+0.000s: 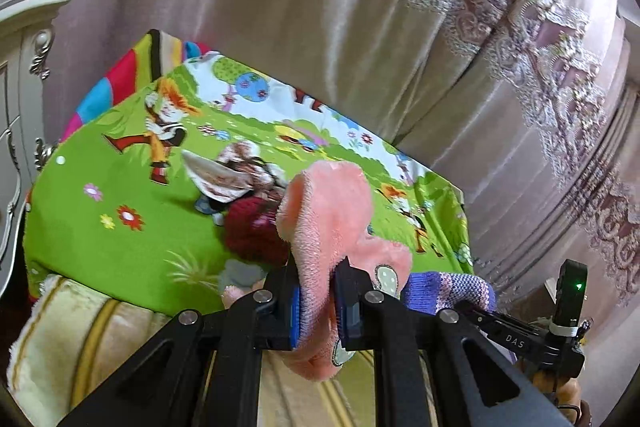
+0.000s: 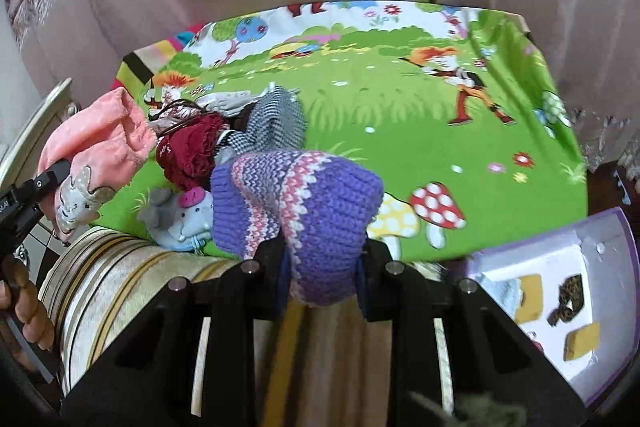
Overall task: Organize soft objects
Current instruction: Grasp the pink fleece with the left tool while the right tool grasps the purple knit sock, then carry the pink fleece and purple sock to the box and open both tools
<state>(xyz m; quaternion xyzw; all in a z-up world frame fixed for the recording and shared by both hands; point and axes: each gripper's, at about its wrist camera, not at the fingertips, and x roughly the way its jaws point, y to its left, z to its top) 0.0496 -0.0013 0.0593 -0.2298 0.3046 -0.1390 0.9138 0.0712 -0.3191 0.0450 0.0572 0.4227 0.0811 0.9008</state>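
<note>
We see the left hand-held gripper [image 1: 316, 301] clamped tight on a pink fleece sock [image 1: 328, 227], its jaws pinching the middle of the fabric; the cuff end stands up above the jaws and the toe end, with a grey appliqué, hangs below them, off the surface. The right hand-held gripper [image 2: 322, 259] has its jaws closed on a purple knit sock [image 2: 304, 203] striped in pink and white; the sock bulges out above the jaws and a fold hangs beneath them. In the left wrist view the purple sock [image 1: 448, 289] sits just beside the pink one, to its right. Both socks are held over the near edge of a bed covered by a green cartoon sheet [image 2: 400, 131]. On that sheet, near its near-left corner, lies a small pile: a dark red knit piece [image 2: 192, 151], a grey-and-white checked knit piece [image 2: 280, 119], and a grey plush mouse [image 2: 180, 219] at the very edge. The pile lies just beyond the two held socks, apart from both grippers. Below the sheet's near edge runs a cream striped blanket [image 1: 92, 323]. Off the near-right corner stands an open purple box [image 2: 560, 291] with small yellow and dark items inside. A person's hand [image 2: 24, 311] grips the left tool's handle at the left border of the right wrist view.
</note>
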